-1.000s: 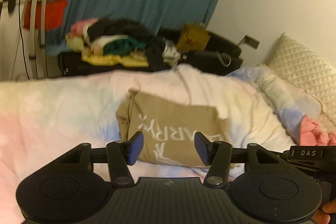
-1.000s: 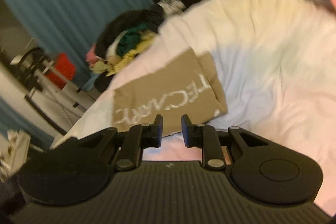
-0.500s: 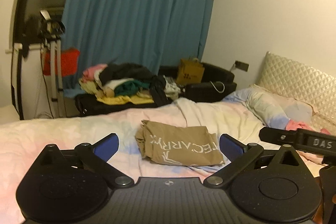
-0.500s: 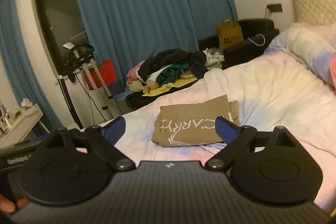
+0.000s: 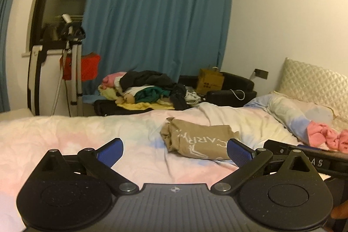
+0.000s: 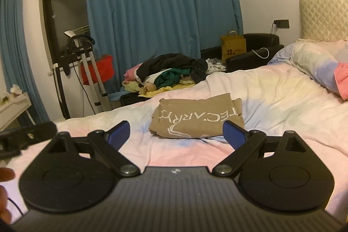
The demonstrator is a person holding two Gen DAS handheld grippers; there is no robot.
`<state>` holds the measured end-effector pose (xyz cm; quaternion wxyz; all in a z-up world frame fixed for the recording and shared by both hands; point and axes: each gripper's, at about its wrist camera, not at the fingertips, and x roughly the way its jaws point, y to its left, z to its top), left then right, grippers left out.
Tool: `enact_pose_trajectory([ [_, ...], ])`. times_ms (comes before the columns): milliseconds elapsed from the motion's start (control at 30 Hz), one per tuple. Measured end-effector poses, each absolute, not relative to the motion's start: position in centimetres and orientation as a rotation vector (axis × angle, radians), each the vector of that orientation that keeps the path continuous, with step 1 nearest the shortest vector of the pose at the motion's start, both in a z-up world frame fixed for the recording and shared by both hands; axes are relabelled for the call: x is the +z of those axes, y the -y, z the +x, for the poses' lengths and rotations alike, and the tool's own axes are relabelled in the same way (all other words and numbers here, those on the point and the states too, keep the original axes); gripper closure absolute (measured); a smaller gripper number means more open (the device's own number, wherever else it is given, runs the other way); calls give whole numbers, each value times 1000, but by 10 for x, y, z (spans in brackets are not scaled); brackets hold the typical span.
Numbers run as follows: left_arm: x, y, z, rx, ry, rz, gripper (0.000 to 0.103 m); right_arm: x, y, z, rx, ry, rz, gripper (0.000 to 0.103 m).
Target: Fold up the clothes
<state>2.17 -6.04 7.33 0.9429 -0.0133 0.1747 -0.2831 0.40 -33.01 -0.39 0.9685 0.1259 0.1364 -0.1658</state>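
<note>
Two grippers, both spread wide and holding nothing: left gripper (image 5: 175,150) and right gripper (image 6: 176,134) hover above the bed (image 5: 65,136), clear of the cloth. One tan garment (image 6: 196,121) with white lettering lies folded flat on the bedspread, ahead of both grippers and apart from them; in the left view it sits toward the right finger. Judgement: this piece looks finished. Next step likely fetches another item from the clothes pile (image 6: 169,71) beyond the bed; approach low, pinch a single layer at a seam or collar, avoid dragging neighbours.
</note>
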Motion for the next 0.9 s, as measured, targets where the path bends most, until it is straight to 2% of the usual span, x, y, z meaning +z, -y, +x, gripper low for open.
enact_pose_trajectory([
  [900, 49, 60, 21, -546, -370, 0, 1, -27, 322, 8, -357, -325, 229, 10],
])
